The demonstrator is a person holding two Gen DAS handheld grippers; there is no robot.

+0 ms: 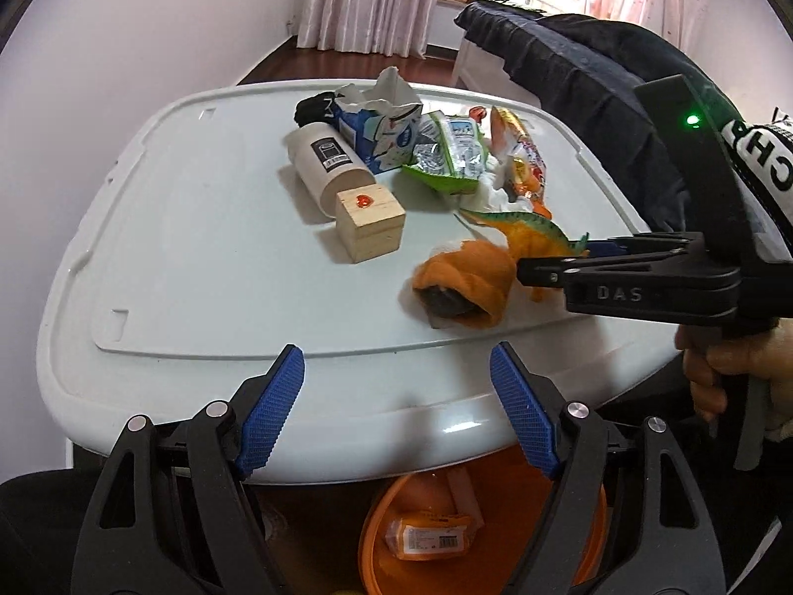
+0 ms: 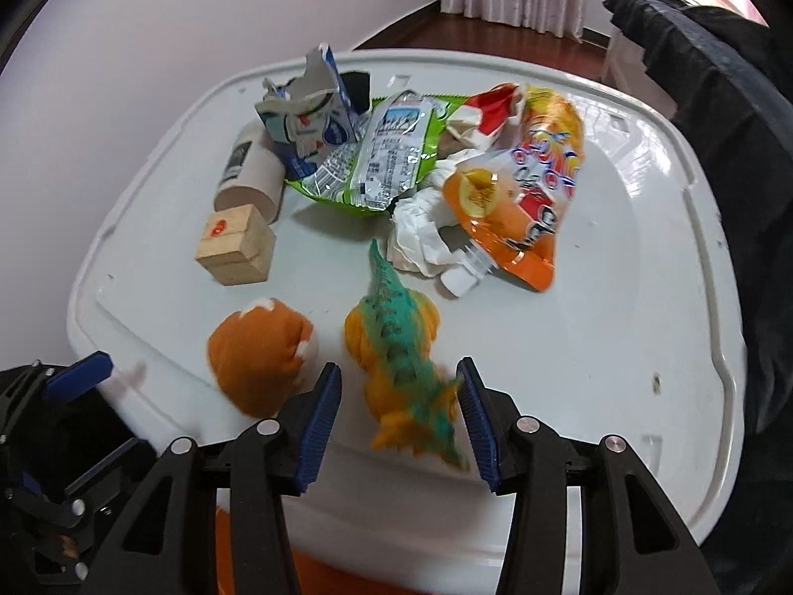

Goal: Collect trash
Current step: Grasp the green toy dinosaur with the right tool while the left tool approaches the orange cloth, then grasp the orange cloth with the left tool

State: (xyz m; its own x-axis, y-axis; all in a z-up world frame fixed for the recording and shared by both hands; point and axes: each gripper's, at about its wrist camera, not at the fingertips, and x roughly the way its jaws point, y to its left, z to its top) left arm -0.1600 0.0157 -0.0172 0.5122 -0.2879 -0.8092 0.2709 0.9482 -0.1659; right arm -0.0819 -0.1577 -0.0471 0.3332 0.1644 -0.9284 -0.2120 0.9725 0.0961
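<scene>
On the white plastic tabletop (image 2: 619, 347), going left to right in the right wrist view: a cream cardboard tube (image 2: 248, 176) lying beside a pale wooden cube (image 2: 235, 248), a torn blue-and-white carton (image 2: 312, 119), a green foil wrapper (image 2: 376, 158), crumpled white tissue (image 2: 421, 233) and an orange snack bag (image 2: 530, 188). Nearer lie an orange rolled sock (image 2: 257, 357) and an orange-and-green toy dinosaur (image 2: 401, 372).

The left tongs (image 1: 396, 411) stand wide apart and empty over the near edge, above an orange bin (image 1: 495, 535). The right tongs (image 2: 399, 421) are half open and widening, the dinosaur's tail between the pads without visible contact.
</scene>
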